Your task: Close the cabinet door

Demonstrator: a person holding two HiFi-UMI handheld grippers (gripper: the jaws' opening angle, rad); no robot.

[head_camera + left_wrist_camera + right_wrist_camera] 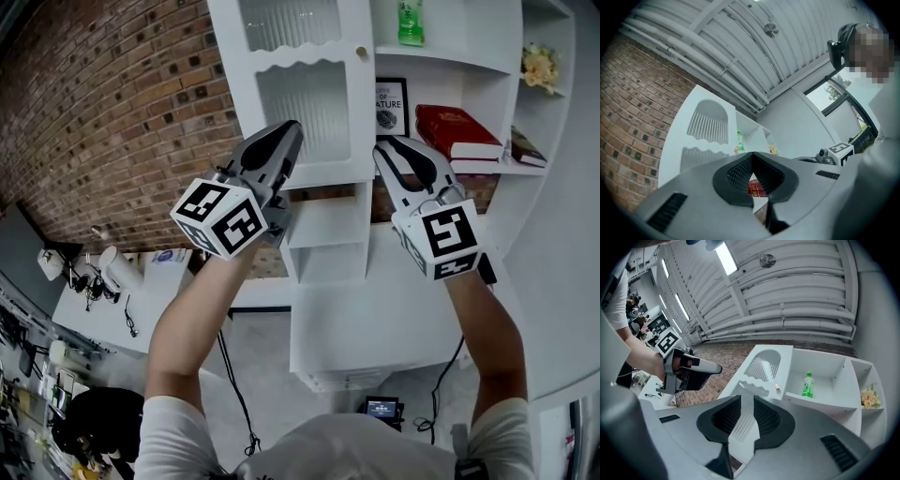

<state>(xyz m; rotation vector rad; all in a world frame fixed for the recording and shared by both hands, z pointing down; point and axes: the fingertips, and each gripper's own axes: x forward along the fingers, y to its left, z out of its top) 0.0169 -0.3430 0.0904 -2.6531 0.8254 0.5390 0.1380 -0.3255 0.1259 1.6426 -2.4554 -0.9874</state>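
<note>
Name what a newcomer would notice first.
Two raised grippers dominate the middle: the left gripper, jaws shut, and the right gripper, jaws apart, both before a white cabinet door with ribbed glass. A red book lies on a shelf at right; a brick wall fills the left.

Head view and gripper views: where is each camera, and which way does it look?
Head view: on the person's head, looking down over both forearms, left gripper, right gripper, at the white cabinet door with ribbed panels.
Left gripper view: on that gripper, along its shut jaws, up at door and ceiling.
Right gripper view: on that gripper, along its jaws at the door; left gripper shows.
All share the door and green plastic bottle.
</note>
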